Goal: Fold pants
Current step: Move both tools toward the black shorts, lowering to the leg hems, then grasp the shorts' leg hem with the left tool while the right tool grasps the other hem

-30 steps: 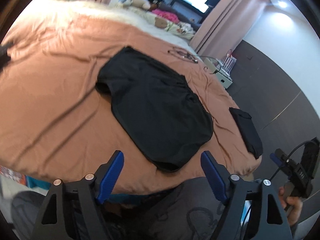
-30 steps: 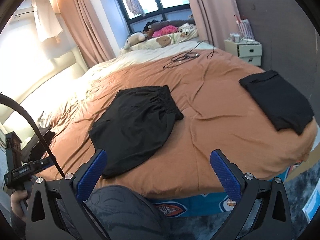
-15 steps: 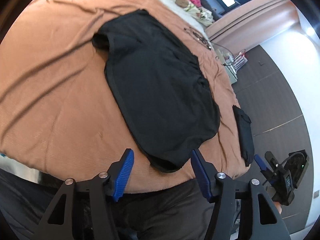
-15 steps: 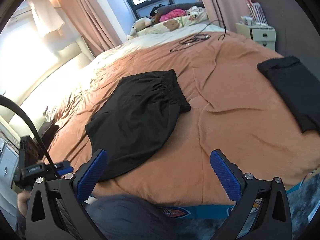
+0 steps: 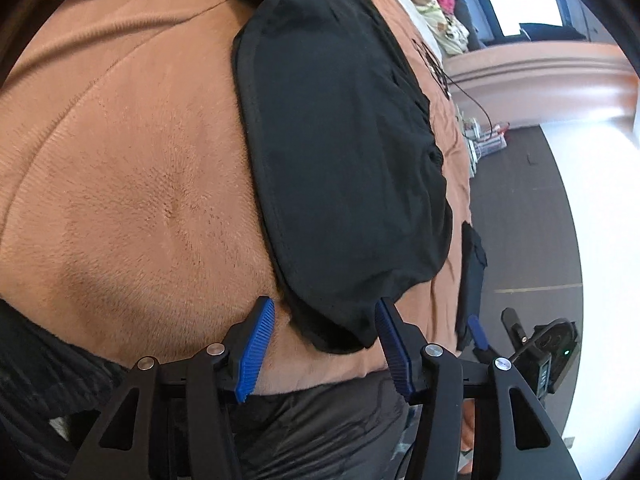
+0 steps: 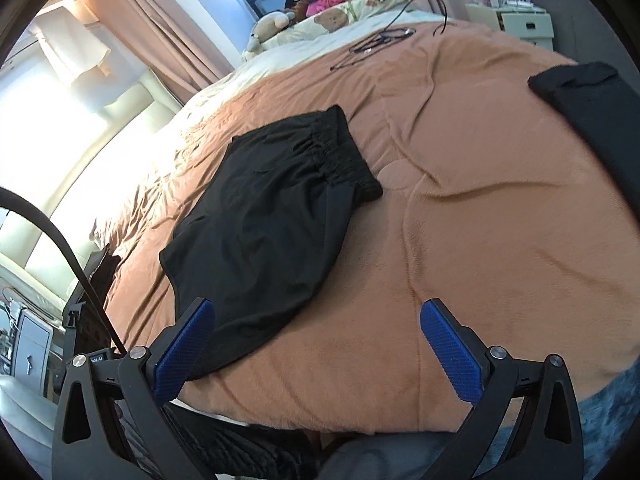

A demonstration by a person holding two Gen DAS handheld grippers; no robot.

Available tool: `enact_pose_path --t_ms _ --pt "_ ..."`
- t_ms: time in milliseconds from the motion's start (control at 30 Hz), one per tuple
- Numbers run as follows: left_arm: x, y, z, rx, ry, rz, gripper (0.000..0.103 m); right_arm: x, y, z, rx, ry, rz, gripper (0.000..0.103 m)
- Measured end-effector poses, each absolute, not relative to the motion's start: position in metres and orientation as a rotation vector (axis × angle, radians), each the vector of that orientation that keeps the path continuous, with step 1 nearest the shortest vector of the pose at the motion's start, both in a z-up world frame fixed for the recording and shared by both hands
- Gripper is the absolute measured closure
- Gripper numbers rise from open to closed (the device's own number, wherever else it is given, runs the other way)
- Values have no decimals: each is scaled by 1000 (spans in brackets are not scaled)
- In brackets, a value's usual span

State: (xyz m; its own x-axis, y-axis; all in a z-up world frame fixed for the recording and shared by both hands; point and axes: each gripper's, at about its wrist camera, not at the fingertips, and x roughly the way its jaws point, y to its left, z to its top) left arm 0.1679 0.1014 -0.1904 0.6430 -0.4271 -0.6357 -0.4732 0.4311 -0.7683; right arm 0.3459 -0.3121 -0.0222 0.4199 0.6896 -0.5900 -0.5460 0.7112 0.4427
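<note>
Black pants (image 5: 344, 152) lie flat on the brown bedspread (image 5: 132, 184), waistband far, leg hem near the bed's front edge. They also show in the right wrist view (image 6: 276, 224). My left gripper (image 5: 324, 320) is open, its blue fingers either side of the near hem corner, just above the bedspread. My right gripper (image 6: 316, 332) is open and empty, over the bedspread (image 6: 480, 208) just right of the pants' near hem.
A second folded black garment (image 6: 592, 108) lies at the bed's right edge; it shows in the left wrist view (image 5: 472, 276) too. Cables (image 6: 380, 40) and stuffed toys (image 6: 272, 28) lie at the far end. A white bedside cabinet (image 6: 520, 24) stands far right.
My left gripper has dropped forward to the pants' near hem and narrowed its opening. My right gripper has moved closer to the bed; the pants have not moved.
</note>
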Motion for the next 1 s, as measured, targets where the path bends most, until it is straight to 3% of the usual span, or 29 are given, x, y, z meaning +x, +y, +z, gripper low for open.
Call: enact_pose_path --t_ms 167,433,500,567,700,767,900,1000 --pt "173 104 -193 -1196 905 49 48 364 -302 -32 214 857 789 0" --pt "168 96 -200 -1266 808 82 48 394 -287 -54 297 911 803 17" --pt "164 94 -202 -1292 788 86 50 405 -282 -61 334 930 806 18" --pt "161 94 -202 -1288 788 105 58 415 -279 -67 367 942 806 18" --pt "157 96 -211 -1331 819 103 94 436 -267 -82 440 970 823 19" --pt "154 96 -209 -1326 812 117 98 447 -263 -90 473 986 824 24" --pt "152 97 -191 -1280 769 109 99 467 -256 -98 531 1004 831 48" --pt "154 102 -174 -1264 723 80 100 475 -253 -102 563 1002 862 77"
